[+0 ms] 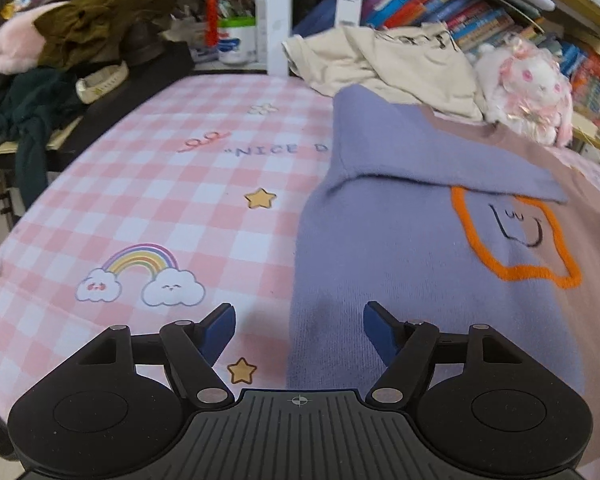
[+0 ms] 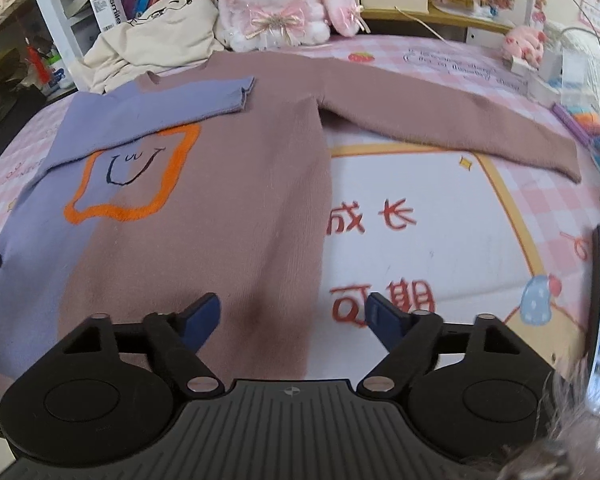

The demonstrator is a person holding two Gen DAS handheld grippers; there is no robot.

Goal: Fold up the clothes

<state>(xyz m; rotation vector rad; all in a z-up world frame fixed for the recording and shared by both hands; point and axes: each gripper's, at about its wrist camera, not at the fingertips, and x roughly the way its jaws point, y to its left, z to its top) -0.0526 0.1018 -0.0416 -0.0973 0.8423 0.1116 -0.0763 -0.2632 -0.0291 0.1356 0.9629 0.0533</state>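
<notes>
Both grippers (image 1: 299,330) (image 2: 294,316) agape (tilted downward)

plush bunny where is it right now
The plush bunny sits at the far edge of the bed in the right wrist view, just beyond the sweater's neckline, beside the crumpled cream shirt and before the books.

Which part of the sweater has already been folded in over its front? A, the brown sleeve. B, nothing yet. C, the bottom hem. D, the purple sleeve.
D: the purple sleeve lies across the chest of the sweater above the orange outline, while the brown sleeve is spread out flat on the pink checked cloth and the hem is unfolded.
</notes>
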